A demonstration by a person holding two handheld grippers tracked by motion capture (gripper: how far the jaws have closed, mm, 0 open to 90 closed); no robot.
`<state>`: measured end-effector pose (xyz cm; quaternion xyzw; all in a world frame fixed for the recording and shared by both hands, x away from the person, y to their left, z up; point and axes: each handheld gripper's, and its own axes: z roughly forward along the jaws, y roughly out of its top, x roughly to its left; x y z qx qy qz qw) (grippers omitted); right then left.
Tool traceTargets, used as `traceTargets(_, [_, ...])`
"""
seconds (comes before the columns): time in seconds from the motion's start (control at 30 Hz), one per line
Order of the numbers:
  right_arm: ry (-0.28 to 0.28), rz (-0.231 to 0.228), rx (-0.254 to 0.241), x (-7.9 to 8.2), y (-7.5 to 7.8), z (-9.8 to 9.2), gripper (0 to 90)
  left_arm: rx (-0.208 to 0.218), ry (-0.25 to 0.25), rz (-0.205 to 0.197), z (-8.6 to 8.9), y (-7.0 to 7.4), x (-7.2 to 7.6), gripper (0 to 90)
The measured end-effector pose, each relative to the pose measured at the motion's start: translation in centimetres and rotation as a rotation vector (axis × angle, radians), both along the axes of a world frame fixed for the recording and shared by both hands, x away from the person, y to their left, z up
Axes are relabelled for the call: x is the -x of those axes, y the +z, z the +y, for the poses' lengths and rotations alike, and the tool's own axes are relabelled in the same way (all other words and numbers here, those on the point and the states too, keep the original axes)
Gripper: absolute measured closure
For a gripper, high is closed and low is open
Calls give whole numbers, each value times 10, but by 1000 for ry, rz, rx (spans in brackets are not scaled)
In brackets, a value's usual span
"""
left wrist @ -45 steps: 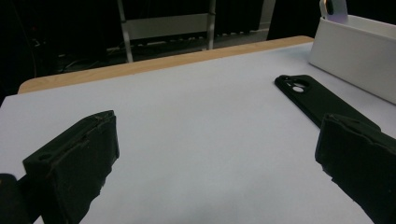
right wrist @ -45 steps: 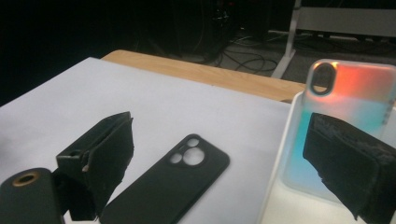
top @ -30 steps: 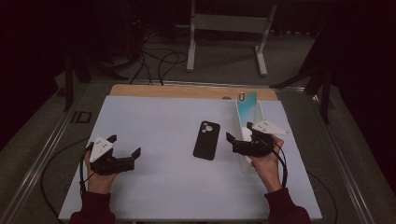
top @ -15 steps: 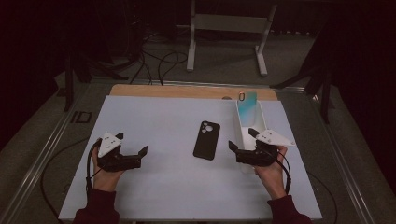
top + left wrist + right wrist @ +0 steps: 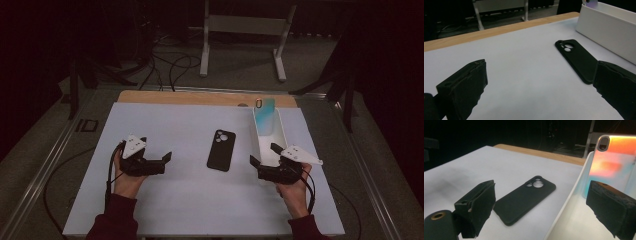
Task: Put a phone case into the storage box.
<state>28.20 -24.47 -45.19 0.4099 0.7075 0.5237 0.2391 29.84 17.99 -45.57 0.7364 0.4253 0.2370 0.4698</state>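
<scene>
Centrally: one black case (image 5: 221, 150), flat, long axis fore-aft, cutouts far; one phone (image 5: 264, 116), seemingly upright, in tray (image 5: 278, 145); my two grippers, left (image 5: 167, 160) and right (image 5: 262, 155), both spread, empty.

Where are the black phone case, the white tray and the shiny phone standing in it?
black phone case (image 5: 221, 150), high view, middle of its back.
white tray (image 5: 604, 27), left gripper view, its outer side wall.
shiny phone (image 5: 614, 162), right gripper view, its reflective back.

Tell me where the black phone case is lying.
In the high view the black phone case lies flat mid-table, just left of the white tray, between the two grippers.
</scene>
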Motion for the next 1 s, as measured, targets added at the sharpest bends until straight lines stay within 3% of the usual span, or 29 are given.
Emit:
traceTargets(0.17, [2,-7,0,1,0,0,85,-4,-12,3,-6,-1,-3,0])
traceTargets(0.2, [5,-9,4,1,-1,1,85,-24,-46,13,-22,-2,-8,0])
traceTargets(0.77, [6,-16,-9,3,0,-1,86,-31,-165,36,-77,-6,-26,26])
traceTargets(1.0, [6,-17,-10,4,0,-1,86,-53,-212,55,-97,-10,-33,62])
